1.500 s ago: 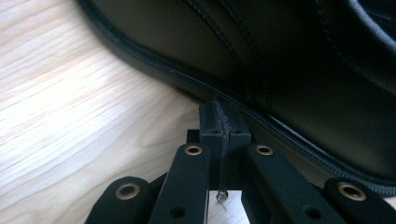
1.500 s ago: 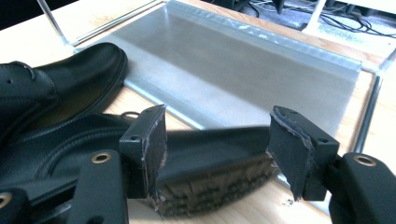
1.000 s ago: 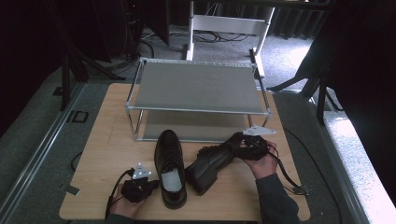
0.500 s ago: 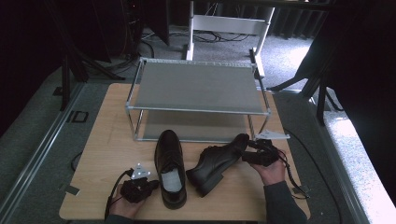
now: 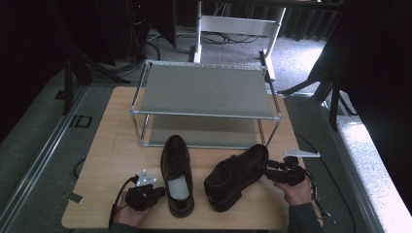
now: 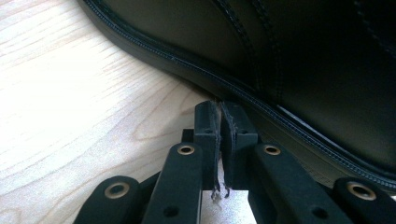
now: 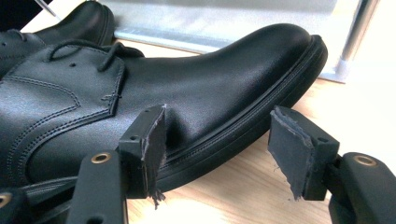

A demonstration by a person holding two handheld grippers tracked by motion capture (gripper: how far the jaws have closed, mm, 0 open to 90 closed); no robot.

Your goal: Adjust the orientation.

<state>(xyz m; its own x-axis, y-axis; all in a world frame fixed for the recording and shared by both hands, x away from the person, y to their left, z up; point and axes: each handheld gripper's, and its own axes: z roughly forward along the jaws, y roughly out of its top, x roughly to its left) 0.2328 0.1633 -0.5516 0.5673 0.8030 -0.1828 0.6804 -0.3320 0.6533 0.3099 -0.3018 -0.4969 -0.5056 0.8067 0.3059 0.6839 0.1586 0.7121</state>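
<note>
1. My left gripper (image 5: 145, 195) is black, with a grey three-cornered plate on top and a black cable looping off its side.
2. Up close, its links carry brass-coloured rivets and small screw holes; the dark pads (image 6: 232, 140) are frayed, with threads hanging.
3. My right gripper (image 5: 284, 173) is black too, its pads (image 7: 292, 154) ragged-edged.
4. My right sleeve (image 5: 303, 221) looks dark grey, perhaps.

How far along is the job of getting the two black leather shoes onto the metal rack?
Nothing is shelved: the two-tier metal rack holds no shoes. Both black leather shoes, left shoe and right shoe, lie on the wooden table. In hand: the right tongs gape at the right shoe's toe; the left tongs wait almost shut. Both placements remain.
</note>
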